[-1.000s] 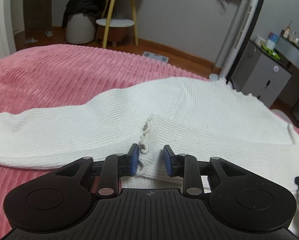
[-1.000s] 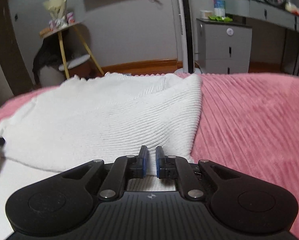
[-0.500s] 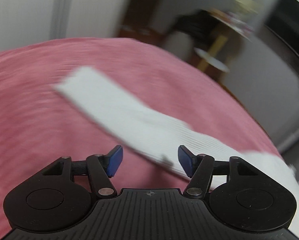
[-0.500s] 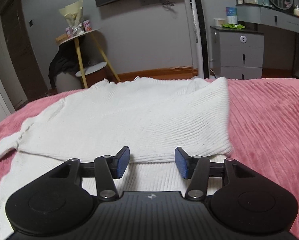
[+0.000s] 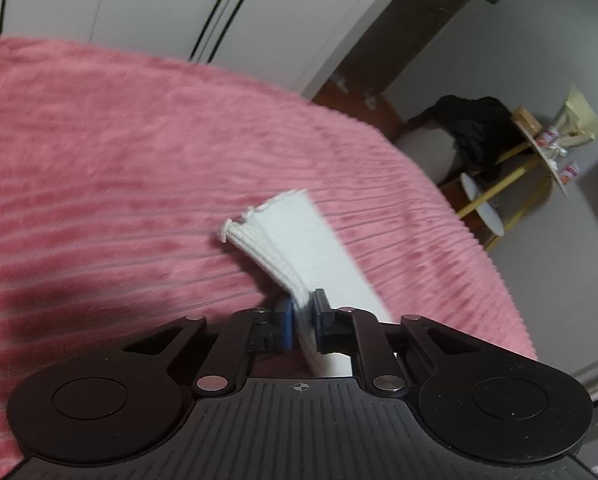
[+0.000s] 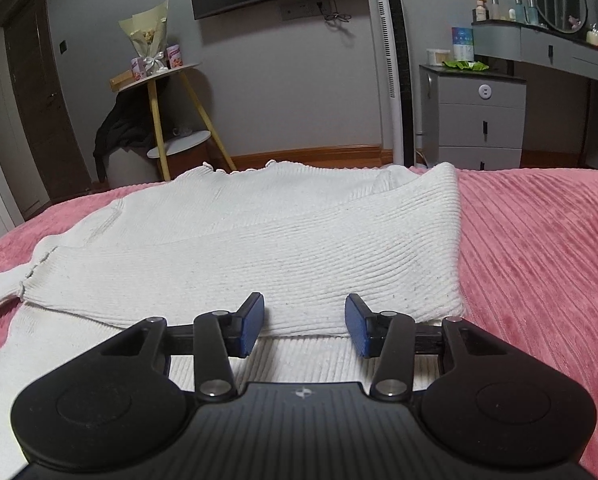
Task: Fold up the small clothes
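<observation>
On the pink bed (image 6: 539, 240), the left tool (image 5: 303, 316) pinched the sweater (image 6: 259, 248) sleeve (image 5: 299, 236), which pointed toward 11 o'clock; the right tool (image 6: 305, 320) gaped empty. Sleeve-folding appeared underway, next calling for laying it across the body.

Both cameras sit low and close over the pink bed (image 6: 539, 248). The left wrist view faces across it toward the wardrobe wall, tilted; the right wrist view faces the far wall. Both share the yellow-legged side table (image 5: 535, 160) (image 6: 159, 76).

Left hand-held gripper (image 5: 303, 320) clamped tight; right hand-held gripper (image 6: 305, 324) spread wide.
</observation>
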A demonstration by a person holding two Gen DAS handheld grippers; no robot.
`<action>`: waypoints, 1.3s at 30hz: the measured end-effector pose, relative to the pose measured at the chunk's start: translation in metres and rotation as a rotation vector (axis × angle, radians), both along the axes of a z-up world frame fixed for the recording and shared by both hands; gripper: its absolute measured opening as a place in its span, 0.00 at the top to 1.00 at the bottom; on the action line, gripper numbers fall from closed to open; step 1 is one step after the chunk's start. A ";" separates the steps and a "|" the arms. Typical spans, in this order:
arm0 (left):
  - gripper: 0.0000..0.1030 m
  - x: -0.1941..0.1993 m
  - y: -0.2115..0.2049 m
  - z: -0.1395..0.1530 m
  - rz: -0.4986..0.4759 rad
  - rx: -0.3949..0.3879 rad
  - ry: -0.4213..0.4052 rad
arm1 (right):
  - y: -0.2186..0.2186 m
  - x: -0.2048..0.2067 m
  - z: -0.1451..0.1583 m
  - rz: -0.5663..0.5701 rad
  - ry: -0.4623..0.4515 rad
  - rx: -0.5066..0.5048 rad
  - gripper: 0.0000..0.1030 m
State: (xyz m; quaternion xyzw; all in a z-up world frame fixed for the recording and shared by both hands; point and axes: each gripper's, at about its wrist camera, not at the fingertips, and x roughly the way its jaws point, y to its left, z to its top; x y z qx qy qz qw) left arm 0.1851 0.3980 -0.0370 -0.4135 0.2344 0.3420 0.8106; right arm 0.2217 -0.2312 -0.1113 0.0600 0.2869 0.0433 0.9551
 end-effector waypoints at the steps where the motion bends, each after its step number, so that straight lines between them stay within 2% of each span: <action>1: 0.91 0.002 -0.008 0.008 -0.032 0.051 0.003 | -0.001 0.001 0.000 0.000 0.002 0.004 0.57; 3: 0.92 0.015 -0.031 0.031 -0.115 0.171 0.033 | -0.001 0.000 0.000 -0.003 0.006 0.008 0.57; 6: 0.92 0.034 -0.079 0.064 -0.278 0.286 -0.013 | 0.002 0.001 0.000 0.001 0.010 -0.009 0.56; 11: 0.92 0.067 -0.156 0.095 -0.490 0.334 -0.094 | -0.005 0.000 0.004 -0.005 0.023 0.025 0.57; 14: 0.92 0.082 -0.217 0.103 -0.669 0.388 -0.111 | -0.013 -0.001 0.004 -0.012 0.027 0.060 0.60; 18: 0.92 0.094 -0.305 0.084 -0.910 0.444 -0.078 | -0.017 0.000 0.004 -0.022 0.029 0.083 0.61; 22: 0.91 0.098 -0.365 0.041 -1.032 0.448 0.035 | -0.020 0.000 0.002 -0.013 0.029 0.101 0.61; 23: 0.87 0.098 -0.373 0.031 -1.037 0.439 0.062 | -0.019 0.000 0.002 -0.011 0.029 0.106 0.61; 24: 0.76 0.098 -0.376 0.021 -1.030 0.423 0.089 | -0.020 0.000 0.001 -0.008 0.030 0.109 0.61; 25: 0.69 0.099 -0.376 0.013 -1.020 0.392 0.117 | -0.019 0.000 0.001 -0.006 0.031 0.109 0.61; 26: 0.66 0.094 -0.376 0.009 -1.007 0.362 0.123 | -0.020 0.000 0.000 -0.003 0.032 0.110 0.61; 28: 0.56 0.071 -0.372 0.011 -0.971 0.351 0.102 | -0.020 0.001 0.001 0.001 0.033 0.107 0.61; 29: 0.44 0.063 -0.365 0.013 -0.949 0.355 0.106 | -0.020 0.001 0.002 0.001 0.032 0.108 0.61; 30: 0.38 0.050 -0.361 0.016 -0.921 0.365 0.102 | -0.020 0.001 0.004 0.000 0.031 0.111 0.61; 32: 0.37 0.030 -0.346 0.021 -0.866 0.393 0.106 | -0.018 0.000 0.011 0.007 0.024 0.131 0.62; 34: 0.37 0.029 -0.325 0.027 -0.787 0.414 0.152 | -0.013 0.000 0.019 0.048 0.023 0.203 0.62; 37: 0.35 0.035 -0.297 0.027 -0.691 0.383 0.166 | 0.006 0.007 0.024 0.134 0.068 0.305 0.62; 39: 0.35 0.036 -0.283 0.024 -0.662 0.355 0.163 | 0.021 0.017 0.024 0.201 0.120 0.368 0.62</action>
